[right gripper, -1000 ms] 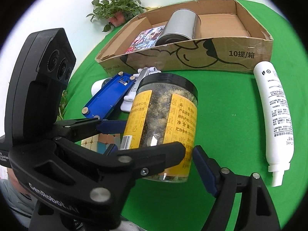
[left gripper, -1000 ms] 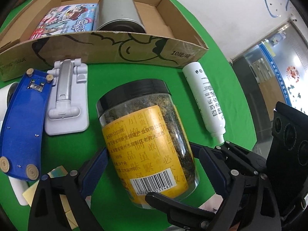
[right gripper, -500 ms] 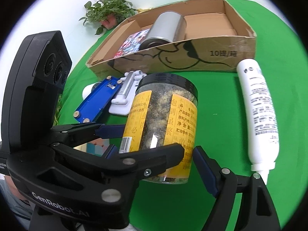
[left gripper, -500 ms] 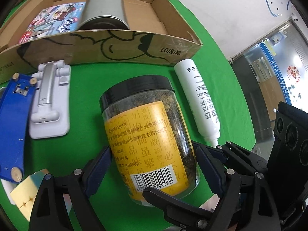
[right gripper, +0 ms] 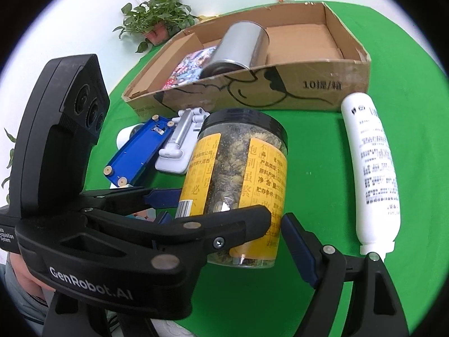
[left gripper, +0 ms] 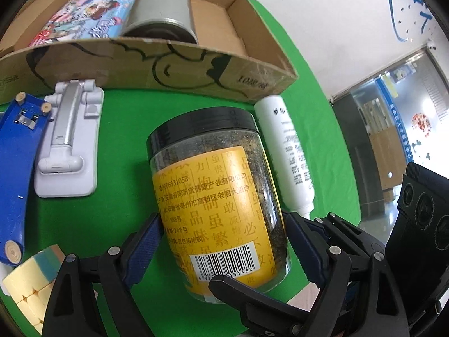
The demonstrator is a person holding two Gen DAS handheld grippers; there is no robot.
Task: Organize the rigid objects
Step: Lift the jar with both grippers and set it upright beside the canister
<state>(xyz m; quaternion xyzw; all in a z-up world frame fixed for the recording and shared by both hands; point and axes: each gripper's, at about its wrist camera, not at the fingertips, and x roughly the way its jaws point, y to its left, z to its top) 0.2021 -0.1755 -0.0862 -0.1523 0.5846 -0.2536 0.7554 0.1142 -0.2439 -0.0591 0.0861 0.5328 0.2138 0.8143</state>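
— Glass or clear plastic, I can't tell which, but the jar [left gripper: 216, 210] with the yellow label and black lid is what matters. The left claw [left gripper: 221, 241] has its blue pads on either side of the jar's lower body, pinching it near the base. The jar looks raised off the green surface [left gripper: 118, 168] and tilted, lid end away.

— And the right claw [right gripper: 276, 230]?

— Spread. Its right finger stands clear of the jar; its left finger lies across the front of it, contact unclear. So the grip seems to be the left one alone.

— What could go wrong?

— The hold is low on a smooth round wall and most of the jar's length reaches past the pads. My guess is it could pivot or slide out, lid end dropping first.

— Onto what?

— Just right of it lies the white bottle [left gripper: 291, 160], nozzle toward us. To the left are the grey stand [left gripper: 67, 146] and the blue stapler-like tool [left gripper: 14, 168]. Beyond them sits the cardboard box [left gripper: 174, 64], toward the far edge of the surface.

— Room in the box?

— A metal can [left gripper: 165, 8] lies on its side mid-box, beside a colourful book [left gripper: 87, 19]; the right end is bare. A jar carried too low could clip the front wall, or bump the can, which may roll.
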